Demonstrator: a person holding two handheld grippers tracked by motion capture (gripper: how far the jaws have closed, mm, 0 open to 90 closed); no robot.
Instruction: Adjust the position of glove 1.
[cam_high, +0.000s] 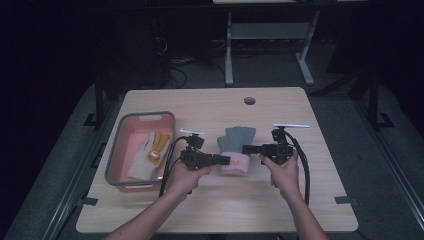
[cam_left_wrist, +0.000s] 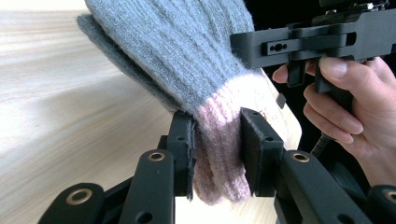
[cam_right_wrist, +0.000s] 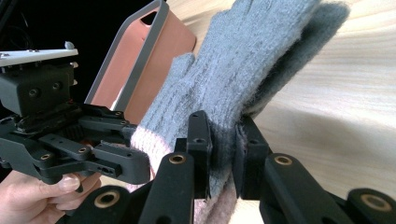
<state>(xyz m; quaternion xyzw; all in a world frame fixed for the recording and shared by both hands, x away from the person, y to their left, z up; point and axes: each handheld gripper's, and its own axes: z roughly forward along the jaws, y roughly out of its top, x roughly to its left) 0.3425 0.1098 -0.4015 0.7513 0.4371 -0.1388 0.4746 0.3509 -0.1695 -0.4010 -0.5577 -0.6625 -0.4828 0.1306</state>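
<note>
Glove pair (cam_high: 236, 150) pinched at the pink cuff by my left gripper (cam_high: 226, 160) and right gripper (cam_high: 246, 148), jaws nearly shut; next, carry toward bin (cam_high: 116, 155) at nine o'clock

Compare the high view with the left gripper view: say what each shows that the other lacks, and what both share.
High view: the pink plastic bin with gloves inside, left of the hands, and the whole wooden table. Left gripper view: the left gripper with its pads pressed on the pink cuff, close up. Both: the grey knitted gloves with pink cuffs, the right gripper clamping them, and the person's right hand.
</note>
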